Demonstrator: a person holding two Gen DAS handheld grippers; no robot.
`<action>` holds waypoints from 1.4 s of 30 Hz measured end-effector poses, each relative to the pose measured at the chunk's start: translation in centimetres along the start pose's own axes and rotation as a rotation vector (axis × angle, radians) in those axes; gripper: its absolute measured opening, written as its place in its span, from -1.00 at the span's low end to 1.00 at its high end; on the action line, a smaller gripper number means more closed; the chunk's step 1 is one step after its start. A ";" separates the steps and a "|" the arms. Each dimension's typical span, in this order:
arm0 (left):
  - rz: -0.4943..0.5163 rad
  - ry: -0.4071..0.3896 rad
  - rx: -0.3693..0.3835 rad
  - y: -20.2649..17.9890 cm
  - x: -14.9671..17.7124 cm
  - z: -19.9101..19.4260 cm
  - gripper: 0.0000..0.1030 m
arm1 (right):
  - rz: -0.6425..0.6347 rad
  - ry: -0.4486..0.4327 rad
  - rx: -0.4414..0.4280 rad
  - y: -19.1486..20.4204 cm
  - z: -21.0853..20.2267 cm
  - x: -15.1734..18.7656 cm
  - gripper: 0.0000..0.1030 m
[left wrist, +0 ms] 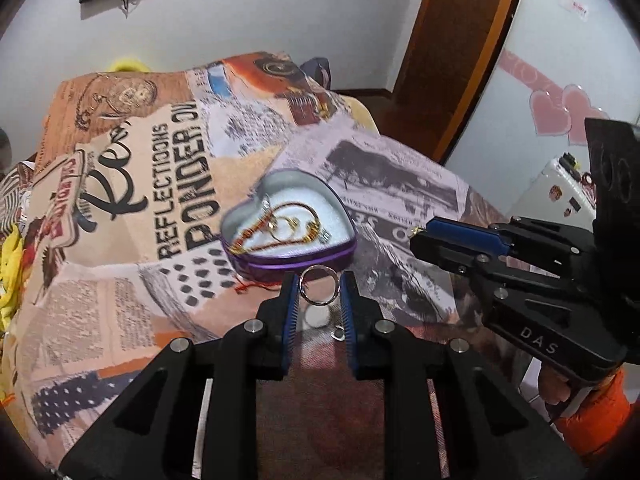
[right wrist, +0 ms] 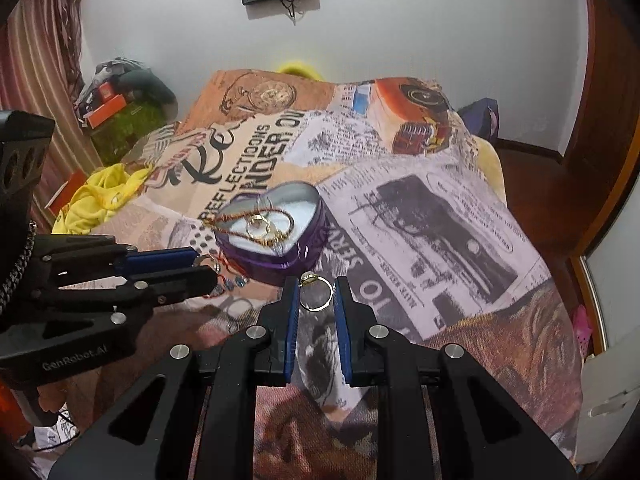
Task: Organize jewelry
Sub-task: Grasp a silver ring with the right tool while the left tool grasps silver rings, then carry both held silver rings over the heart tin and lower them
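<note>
Your right gripper [right wrist: 317,294] pinches a gold ring [right wrist: 316,293] above the printed blanket [right wrist: 440,216], just before the purple heart tin [right wrist: 306,250]; your left gripper [right wrist: 210,266] holds a silver ring [right wrist: 209,263] nearby

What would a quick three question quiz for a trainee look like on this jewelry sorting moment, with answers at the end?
1. True or false: the left gripper is empty.
2. What shape is the purple tin? A) round B) heart C) square
3. Fill in: the right gripper holds a ____ ring with a small stone.

Key:
1. False: it pinches a silver ring.
2. B, heart; it sits open on the printed blanket with a beaded chain and a gold ring inside.
3. Gold.
</note>
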State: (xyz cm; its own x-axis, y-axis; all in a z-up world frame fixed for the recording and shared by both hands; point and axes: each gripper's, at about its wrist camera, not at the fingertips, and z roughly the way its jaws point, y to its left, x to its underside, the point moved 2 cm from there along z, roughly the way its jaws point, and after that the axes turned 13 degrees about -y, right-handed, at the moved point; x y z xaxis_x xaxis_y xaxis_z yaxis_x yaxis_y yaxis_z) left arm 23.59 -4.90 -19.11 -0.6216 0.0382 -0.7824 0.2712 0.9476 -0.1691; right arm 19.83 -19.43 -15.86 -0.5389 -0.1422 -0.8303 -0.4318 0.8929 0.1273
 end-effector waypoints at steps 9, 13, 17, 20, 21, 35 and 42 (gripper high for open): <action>-0.015 -0.061 -0.022 1.8 -1.8 -1.5 -0.62 | -0.005 -0.030 -0.027 1.4 0.6 -1.5 -0.70; -0.016 -0.078 -0.031 2.3 -2.5 -1.7 -0.62 | -0.007 -0.034 -0.040 1.9 1.2 -1.8 -0.70; -0.018 -0.084 -0.035 3.0 -2.9 -1.3 -0.62 | -0.006 -0.031 -0.048 2.2 2.0 -2.1 -0.70; -0.023 -0.078 -0.032 3.4 -3.0 -0.7 -0.62 | -0.008 -0.028 -0.050 2.3 2.5 -2.2 -0.70; -0.024 -0.075 -0.032 3.5 -3.0 -0.5 -0.62 | -0.008 -0.027 -0.050 2.3 2.7 -2.3 -0.70; -0.022 -0.017 0.005 3.7 -2.4 2.6 -0.62 | 0.010 -0.002 -0.053 1.6 5.0 -3.1 -0.70; -0.017 0.004 0.009 3.8 -2.1 3.8 -0.62 | 0.012 0.021 -0.061 1.6 6.0 -2.9 -0.70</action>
State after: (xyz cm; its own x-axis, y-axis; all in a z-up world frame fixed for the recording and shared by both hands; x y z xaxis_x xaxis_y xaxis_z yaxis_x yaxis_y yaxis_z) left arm 28.67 -2.60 -20.35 -0.6290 0.0239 -0.7770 0.2678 0.9450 -0.1877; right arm 25.06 -15.02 -16.48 -0.5592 -0.1411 -0.8169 -0.4681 0.8671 0.1706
